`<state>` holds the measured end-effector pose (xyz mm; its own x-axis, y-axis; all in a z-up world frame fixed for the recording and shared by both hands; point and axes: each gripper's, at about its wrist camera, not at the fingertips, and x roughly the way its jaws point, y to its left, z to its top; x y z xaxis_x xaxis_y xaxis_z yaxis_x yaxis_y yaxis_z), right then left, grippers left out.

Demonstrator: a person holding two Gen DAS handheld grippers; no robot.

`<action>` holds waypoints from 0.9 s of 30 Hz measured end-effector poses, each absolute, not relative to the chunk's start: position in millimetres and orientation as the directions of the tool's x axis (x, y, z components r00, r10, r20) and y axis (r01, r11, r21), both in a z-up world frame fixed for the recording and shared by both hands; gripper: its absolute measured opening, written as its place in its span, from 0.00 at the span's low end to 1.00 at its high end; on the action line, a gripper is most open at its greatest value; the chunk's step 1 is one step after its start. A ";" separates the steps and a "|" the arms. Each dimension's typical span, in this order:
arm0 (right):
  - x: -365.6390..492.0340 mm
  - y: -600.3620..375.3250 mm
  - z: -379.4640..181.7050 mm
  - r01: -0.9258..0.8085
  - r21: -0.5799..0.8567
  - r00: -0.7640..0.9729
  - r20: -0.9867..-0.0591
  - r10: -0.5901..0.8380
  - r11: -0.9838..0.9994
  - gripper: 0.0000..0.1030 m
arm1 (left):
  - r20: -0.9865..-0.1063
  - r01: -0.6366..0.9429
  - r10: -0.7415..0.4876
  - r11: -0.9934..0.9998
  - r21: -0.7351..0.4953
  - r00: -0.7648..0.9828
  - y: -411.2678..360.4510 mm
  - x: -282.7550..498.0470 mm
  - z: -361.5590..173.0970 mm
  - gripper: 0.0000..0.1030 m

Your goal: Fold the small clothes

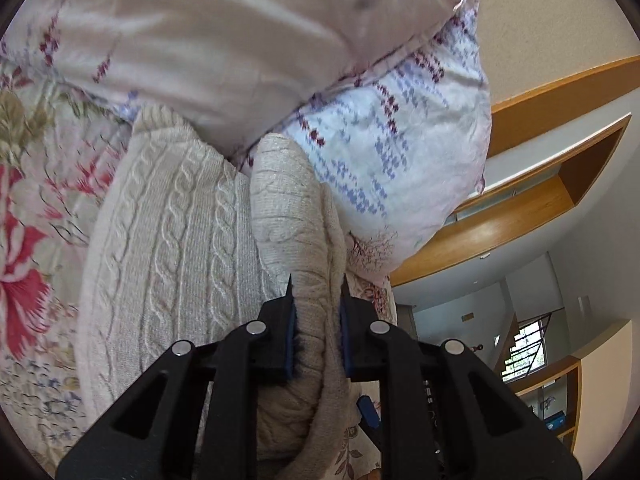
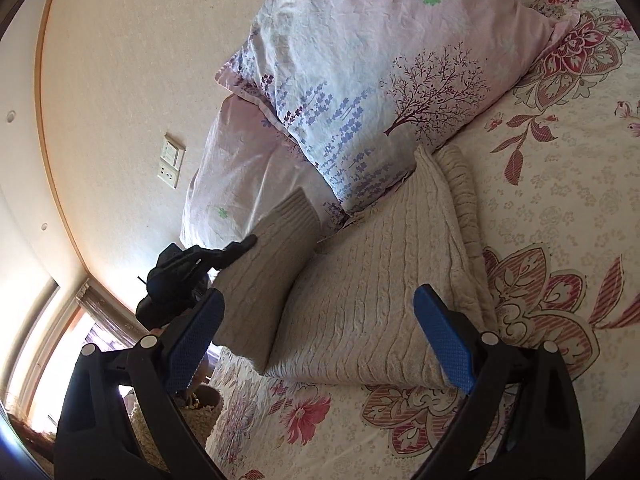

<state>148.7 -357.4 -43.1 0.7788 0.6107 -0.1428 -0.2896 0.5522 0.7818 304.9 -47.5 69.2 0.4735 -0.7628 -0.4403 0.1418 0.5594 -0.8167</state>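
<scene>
The left tongs [image 1: 317, 282] pinch a sleeve of the cream cable-knit sweater [image 2: 372, 304], lengthwise toward the flowery pillows [image 2: 360, 92] on the bed [image 2: 560, 184]. The right tongs [image 2: 316, 300] gape wide.

a cream cable-knit sweater [image 2: 372, 304] lies partly folded on a floral bedspread [image 2: 560, 184], its body flat just below two stacked pillows [image 2: 360, 80]. one sleeve [image 1: 296, 248] is lifted off the body, pinched in the left claw [image 1: 317, 292], its ribbed cuff toward the pillows.
</scene>
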 end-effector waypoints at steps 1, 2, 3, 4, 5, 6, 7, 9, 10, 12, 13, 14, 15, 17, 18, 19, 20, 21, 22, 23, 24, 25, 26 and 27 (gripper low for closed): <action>148.1 -356.3 -40.8 -0.279 0.770 0.788 -0.158 0.595 0.574 0.95 | -0.450 0.134 -0.774 0.555 -0.821 0.446 -58.2 306.8 59.4 0.17; 148.4 -354.0 -37.9 -0.263 0.757 0.794 -0.182 0.580 0.599 0.95 | -0.455 0.129 -0.787 0.547 -0.827 0.418 -64.4 307.1 50.3 0.20; 150.6 -349.7 -33.6 -0.254 0.741 0.789 -0.212 0.576 0.621 0.95 | -0.443 0.129 -0.808 0.524 -0.842 0.389 -69.3 308.4 43.1 0.17; 153.6 -345.1 -29.4 -0.249 0.735 0.779 -0.235 0.582 0.631 0.95 | -0.405 0.134 -0.844 0.474 -0.870 0.352 -71.4 307.7 37.3 0.17; 157.6 -340.1 -24.2 -0.243 0.732 0.765 -0.259 0.589 0.637 0.95 | -0.371 0.137 -0.875 0.428 -0.894 0.312 -74.3 307.7 34.9 0.18; 162.7 -335.2 -18.6 -0.238 0.730 0.749 -0.281 0.599 0.640 0.94 | -0.350 0.147 -0.893 0.401 -0.904 0.283 -74.8 306.2 35.6 0.24; 168.8 -331.0 -13.4 -0.229 0.731 0.732 -0.306 0.609 0.643 0.94 | -0.339 0.171 -0.900 0.393 -0.904 0.275 -73.4 303.0 40.6 0.30; 183.5 -324.4 -5.2 -0.198 0.738 0.695 -0.358 0.624 0.645 0.91 | -0.336 0.234 -0.886 0.417 -0.878 0.320 -60.6 291.8 56.6 0.51; 191.3 -321.6 -2.9 -0.185 0.743 0.677 -0.379 0.631 0.644 0.88 | -0.336 0.262 -0.874 0.436 -0.861 0.351 -52.0 286.6 65.5 0.54; 206.0 -316.9 -3.2 -0.153 0.752 0.635 -0.422 0.647 0.642 0.82 | -0.347 0.292 -0.836 0.490 -0.822 0.426 -30.9 277.4 79.7 0.65; 213.8 -314.1 -5.4 -0.139 0.762 0.607 -0.439 0.662 0.632 0.77 | -0.364 0.292 -0.808 0.527 -0.798 0.463 -19.4 273.5 83.7 0.67; 221.7 -310.6 -9.3 -0.126 0.777 0.573 -0.451 0.684 0.617 0.73 | -0.390 0.287 -0.777 0.569 -0.770 0.494 -10.3 271.8 86.4 0.68; 228.4 -306.7 -13.5 -0.116 0.787 0.544 -0.460 0.702 0.606 0.70 | -0.423 0.276 -0.741 0.616 -0.738 0.522 -2.7 270.1 87.2 0.69; 241.0 -297.0 -20.9 -0.099 0.786 0.501 -0.490 0.713 0.610 0.69 | -0.481 0.247 -0.684 0.682 -0.688 0.549 9.9 270.8 81.5 0.71; 247.0 -292.1 -25.0 -0.088 0.782 0.483 -0.508 0.713 0.617 0.69 | -0.511 0.225 -0.660 0.707 -0.671 0.550 14.4 271.9 76.1 0.71; 252.4 -287.6 -29.3 -0.077 0.782 0.465 -0.520 0.716 0.618 0.69 | -0.541 0.201 -0.640 0.727 -0.657 0.546 18.5 273.0 69.0 0.71; 256.9 -283.2 -34.3 -0.069 0.783 0.445 -0.531 0.721 0.618 0.69 | -0.567 0.183 -0.626 0.741 -0.645 0.535 22.1 274.0 61.8 0.71; 260.2 -279.5 -37.9 -0.065 0.782 0.431 -0.538 0.725 0.619 0.67 | -0.591 0.169 -0.613 0.755 -0.634 0.525 22.7 275.6 54.9 0.71; 261.6 -276.4 -38.6 -0.071 0.781 0.428 -0.538 0.727 0.620 0.66 | -0.608 0.160 -0.606 0.763 -0.626 0.512 21.6 278.1 49.0 0.71; 262.5 -272.9 -37.3 -0.091 0.782 0.421 -0.531 0.735 0.617 0.63 | -0.621 0.156 -0.605 0.767 -0.622 0.498 22.7 278.9 42.8 0.71; 263.4 -269.2 -36.2 -0.105 0.782 0.406 -0.530 0.744 0.615 0.61 | -0.628 0.157 -0.608 0.767 -0.622 0.486 21.6 279.9 37.6 0.71; 263.0 -267.4 -34.8 -0.117 0.783 0.398 -0.527 0.751 0.611 0.58 | -0.633 0.160 -0.612 0.767 -0.621 0.474 19.8 280.4 33.2 0.71; 264.5 -264.7 -34.7 -0.124 0.785 0.386 -0.525 0.759 0.607 0.58 | -0.636 0.165 -0.617 0.765 -0.622 0.463 17.8 280.7 29.3 0.71; 266.9 -263.4 -35.7 -0.122 0.788 0.380 -0.525 0.762 0.604 0.58 | -0.633 0.171 -0.627 0.759 -0.628 0.455 16.4 280.6 25.8 0.70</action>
<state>266.9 -263.4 -35.7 0.3800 0.7617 -0.5247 -0.1220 0.6036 0.7879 280.6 16.4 25.8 0.4552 -0.6265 -0.6327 0.1709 0.7588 -0.6285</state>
